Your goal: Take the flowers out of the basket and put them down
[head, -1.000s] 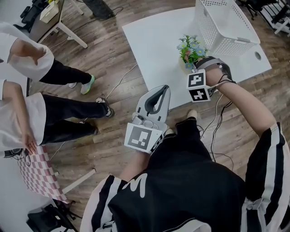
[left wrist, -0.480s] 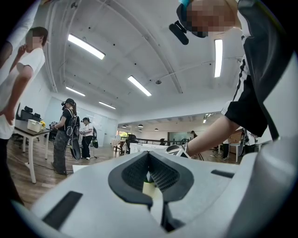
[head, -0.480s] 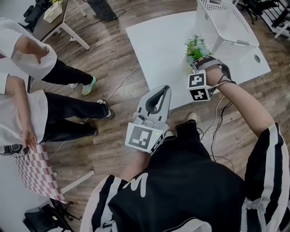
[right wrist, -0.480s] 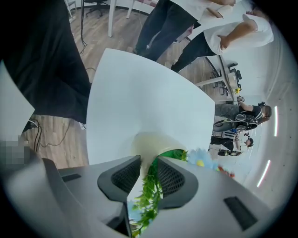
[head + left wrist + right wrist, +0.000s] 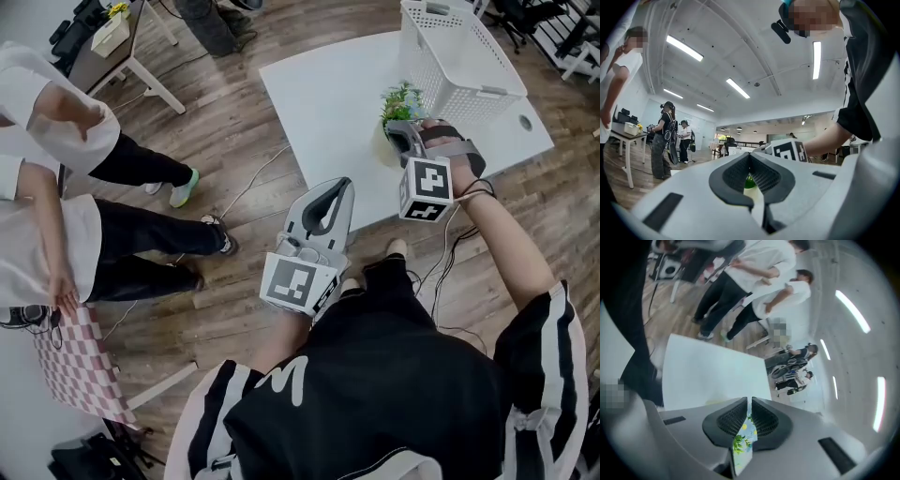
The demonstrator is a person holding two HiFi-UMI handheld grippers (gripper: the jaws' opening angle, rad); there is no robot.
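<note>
The right gripper (image 5: 396, 134) reaches over the white tabletop (image 5: 319, 103), angled down, right by the flowers (image 5: 401, 97). In the right gripper view its jaws have just been closing and now stand v. narrow, w/ blue-and-yellow blooms and green leaves (image 5: 743, 437) filling the slit between the pads, so the grip is on the flowers. The flowers are out of the basket (image 5: 441, 56), just beside its near wall, approx. mid-tabletop towards the right edge. A pale pot-like base (image 5: 382, 152) shows just left of the jaws; whether it touches the tabletop can't be told. The basket is white, perforated and upright at the far right corner. The left gripper (image 5: 342, 184) is held level in front of the person's body, off the tabletop and over the wood floor (image 5: 234, 141). The left gripper view shows its jaws (image 5: 750, 155) met at the tips w/ nothing between them. Two people in white tops (image 5: 56, 122) stand at the left, well apart from the tabletop.
</note>
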